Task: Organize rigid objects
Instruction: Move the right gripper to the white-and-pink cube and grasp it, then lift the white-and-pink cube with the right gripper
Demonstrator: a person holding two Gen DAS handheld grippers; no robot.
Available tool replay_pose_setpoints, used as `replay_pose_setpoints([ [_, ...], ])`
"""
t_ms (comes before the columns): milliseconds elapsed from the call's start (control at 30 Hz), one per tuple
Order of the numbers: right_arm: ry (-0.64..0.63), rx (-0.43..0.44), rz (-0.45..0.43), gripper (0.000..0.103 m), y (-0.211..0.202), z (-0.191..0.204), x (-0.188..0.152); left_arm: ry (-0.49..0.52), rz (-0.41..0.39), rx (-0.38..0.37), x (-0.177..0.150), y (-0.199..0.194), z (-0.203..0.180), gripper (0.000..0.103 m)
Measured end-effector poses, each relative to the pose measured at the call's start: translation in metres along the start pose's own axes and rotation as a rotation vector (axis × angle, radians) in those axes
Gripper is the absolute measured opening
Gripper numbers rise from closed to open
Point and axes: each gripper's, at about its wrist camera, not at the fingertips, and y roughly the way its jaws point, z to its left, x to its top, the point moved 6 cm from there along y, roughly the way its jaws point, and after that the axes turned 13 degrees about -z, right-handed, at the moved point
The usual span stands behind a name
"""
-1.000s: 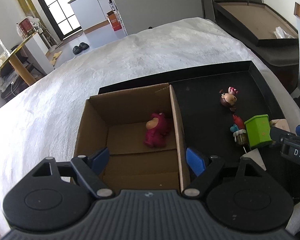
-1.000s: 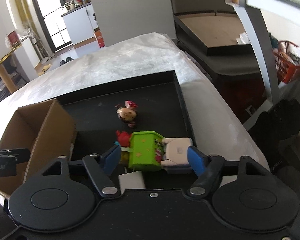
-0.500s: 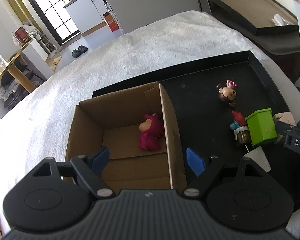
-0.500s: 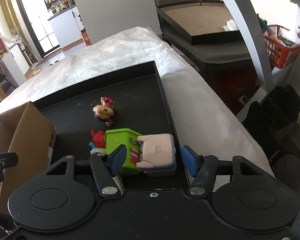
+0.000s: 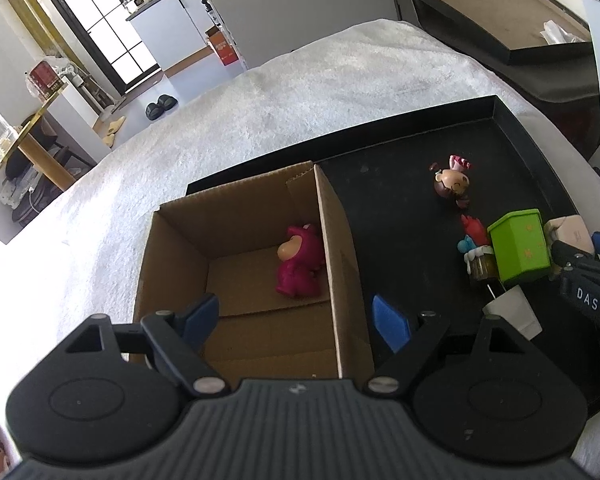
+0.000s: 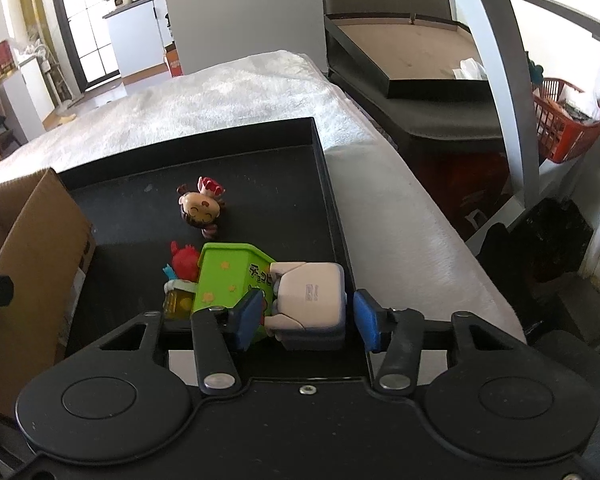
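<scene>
While drawn in just then from wide to narrow, bracketed with the right claw (image 6: 306,318) a pale beige blocky plastic toy (image 6: 308,292), yet did not visibly press it: thin gap at the right pad, left pad close by the toy's left side and overlapping a bright green plastic box with yellow dots (image 6: 228,276). Judged as a grasp nearly made, with the lift and the carry leftward not yet begun.

Found that toy at the near right of a shallow black tray (image 6: 328,184), touching the green box on its left and close to the tray's right wall. Looked hard and squarish, round at the corners, cream above, greyish-blue beneath, with a small grey mark on the upper face.

Held the left claw (image 5: 296,316) wide and empty above an open brown cardboard box (image 5: 236,200) at the left, with a magenta bear figurine (image 5: 300,260) already inside.
</scene>
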Motion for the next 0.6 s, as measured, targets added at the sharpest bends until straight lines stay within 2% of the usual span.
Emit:
replay_pose_setpoints([
  [600, -0.039, 0.009, 0.019, 0.044, -0.012, 0.007, -0.009, 0.004, 0.002, -0.001, -0.005, -0.003, 0.001, 0.083],
])
